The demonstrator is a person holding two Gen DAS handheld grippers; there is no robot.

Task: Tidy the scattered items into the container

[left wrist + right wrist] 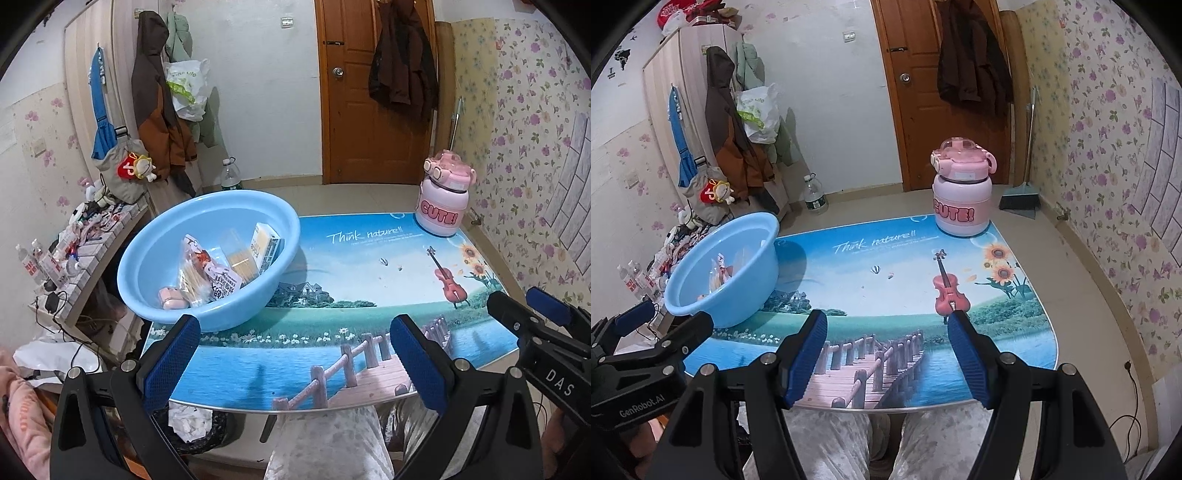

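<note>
Bottle (961,197) stood upright at the table's (871,295) far right corner, ahead and slightly right of our right gripper (888,354), the nearer one. Both grippers gaped empty (left (295,365) too). Basin (208,258) lay ahead-left.

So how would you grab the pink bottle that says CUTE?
Probably by its round white body, from the near side, with the open jaws of the right gripper level across it. The bottle stands upright at the table's far right corner with bare tabletop in front. Its pink lid is lumpy, so the smooth body looks safer, though it is wide.
</note>
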